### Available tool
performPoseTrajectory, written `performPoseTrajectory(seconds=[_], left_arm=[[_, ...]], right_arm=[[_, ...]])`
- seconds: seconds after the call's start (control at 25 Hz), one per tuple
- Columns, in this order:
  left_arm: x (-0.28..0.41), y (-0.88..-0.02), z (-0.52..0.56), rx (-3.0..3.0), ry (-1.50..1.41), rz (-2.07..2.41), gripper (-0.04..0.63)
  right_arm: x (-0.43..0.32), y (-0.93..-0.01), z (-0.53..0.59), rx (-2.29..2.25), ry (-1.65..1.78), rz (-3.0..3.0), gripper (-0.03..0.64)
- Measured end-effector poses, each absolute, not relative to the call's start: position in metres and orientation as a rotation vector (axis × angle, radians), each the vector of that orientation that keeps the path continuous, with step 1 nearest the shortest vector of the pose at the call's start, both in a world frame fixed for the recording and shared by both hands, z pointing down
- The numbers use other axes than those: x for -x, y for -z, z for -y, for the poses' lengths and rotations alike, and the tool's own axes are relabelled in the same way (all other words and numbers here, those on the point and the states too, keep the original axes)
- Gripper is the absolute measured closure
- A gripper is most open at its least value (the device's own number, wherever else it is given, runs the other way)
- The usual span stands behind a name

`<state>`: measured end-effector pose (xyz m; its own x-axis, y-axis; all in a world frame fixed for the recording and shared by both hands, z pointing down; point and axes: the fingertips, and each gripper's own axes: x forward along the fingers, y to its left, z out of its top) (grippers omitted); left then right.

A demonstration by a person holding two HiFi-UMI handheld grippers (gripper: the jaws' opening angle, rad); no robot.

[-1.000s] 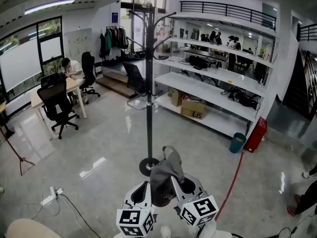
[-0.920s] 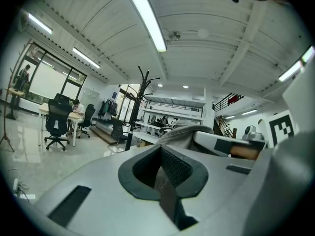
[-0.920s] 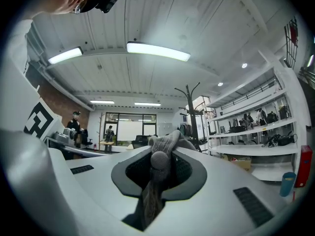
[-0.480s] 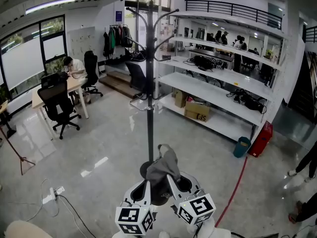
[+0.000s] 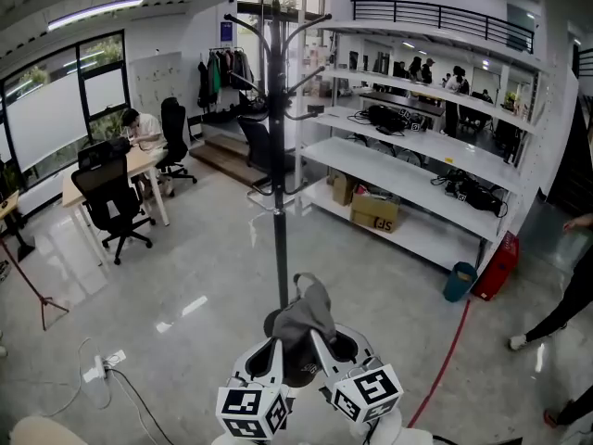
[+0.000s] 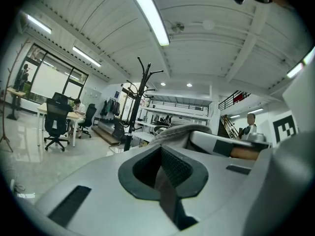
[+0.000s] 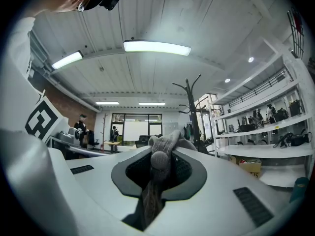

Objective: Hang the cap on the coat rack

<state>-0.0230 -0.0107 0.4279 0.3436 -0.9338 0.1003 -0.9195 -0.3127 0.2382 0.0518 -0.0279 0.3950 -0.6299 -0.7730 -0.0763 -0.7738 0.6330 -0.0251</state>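
Note:
A grey cap (image 5: 302,327) hangs bunched between my two grippers at the bottom middle of the head view. My left gripper (image 5: 275,352) is shut on its left side, and grey fabric (image 6: 167,186) shows pinched between those jaws. My right gripper (image 5: 321,341) is shut on the right side, with the cap's crown and button (image 7: 158,160) caught in the jaws. The black coat rack (image 5: 277,156) stands upright just beyond the cap, its curved hooks (image 5: 302,24) high above it. Its round base is hidden behind the cap. The rack also shows as a coat rack (image 6: 135,104) and a coat rack (image 7: 193,107).
Long white shelves (image 5: 408,188) with boxes and cables run along the right. A desk (image 5: 102,179) with black office chairs and a seated person stands at the left. A person's leg (image 5: 556,309) steps in at the right edge. A red hose (image 5: 443,364) and a power strip (image 5: 97,369) lie on the floor.
The view has closed in on the coat rack and tilted up slightly. Both grippers still hold the cap the same way. A person at the right has walked further into view.

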Motion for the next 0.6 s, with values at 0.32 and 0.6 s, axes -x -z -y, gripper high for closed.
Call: performPoseTrajectory(seconds=[0.32, 0.6], left_arm=[[0.024, -0.434, 0.035, -2.31, 0.079, 1.702, 0.595], [0.015, -0.442, 0.054, -2.295, 0.071, 1.673, 0.595]], right_arm=[[-0.053, -0.402, 0.054, 1.264, 0.016, -2.793, 0.572], [-0.059, -0.409, 0.071, 1.26, 0.034, -2.805, 0.572]])
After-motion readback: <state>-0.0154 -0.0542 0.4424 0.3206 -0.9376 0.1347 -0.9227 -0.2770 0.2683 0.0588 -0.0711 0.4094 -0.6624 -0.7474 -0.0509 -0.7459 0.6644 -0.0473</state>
